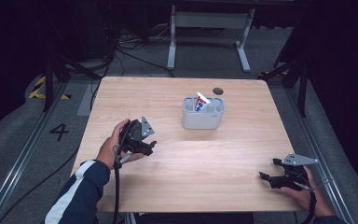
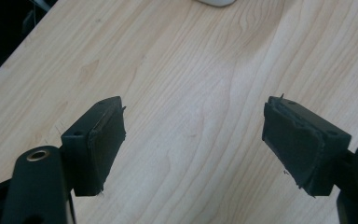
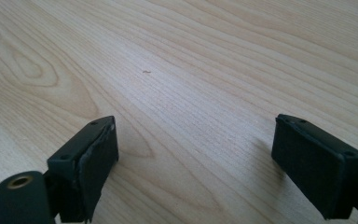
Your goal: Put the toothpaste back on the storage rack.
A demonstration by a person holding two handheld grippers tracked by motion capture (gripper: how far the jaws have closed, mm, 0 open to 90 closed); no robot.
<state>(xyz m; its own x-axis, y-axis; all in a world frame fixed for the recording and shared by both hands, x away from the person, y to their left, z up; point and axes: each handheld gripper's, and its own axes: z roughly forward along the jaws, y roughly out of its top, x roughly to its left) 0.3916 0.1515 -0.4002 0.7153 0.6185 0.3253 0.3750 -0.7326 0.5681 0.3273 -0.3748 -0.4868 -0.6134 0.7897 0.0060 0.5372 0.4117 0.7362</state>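
- Holding two grippers over a light wooden table (image 1: 182, 172), we are keeping both of them empty.
- We are carrying the left gripper (image 1: 153, 145) at about 8 o'clock from the table's middle in the high view, its jaws pointing toward 3 o'clock. In the left gripper view (image 2: 193, 140) we are seeing those jaws standing well apart with bare wood grain between them; the pads (image 2: 106, 140) are pressing on nothing.
- We are resting the right gripper (image 1: 266, 170) near the table's 4 o'clock corner, its jaws pointing toward 9 o'clock. In the right gripper view (image 3: 193, 163) we are seeing these jaws standing wide apart as well, with bare tabletop between them.
- We are noting a grey holder (image 1: 203, 119) standing upright just past the table's middle, toward 12 o'clock. It is lying at about 2 o'clock from the left gripper and is well apart from both grippers.
- We are seeing a white tube with red and blue print (image 1: 201, 102) leaning inside the holder, its top sticking out above the rim. Which compartment it is sitting in we cannot tell.
- We are catching a sliver of the holder's pale base at 12 o'clock in the left gripper view.
- We are noting a small dark round hole (image 1: 218, 91) in the tabletop just behind the holder, at about 1 o'clock from it.
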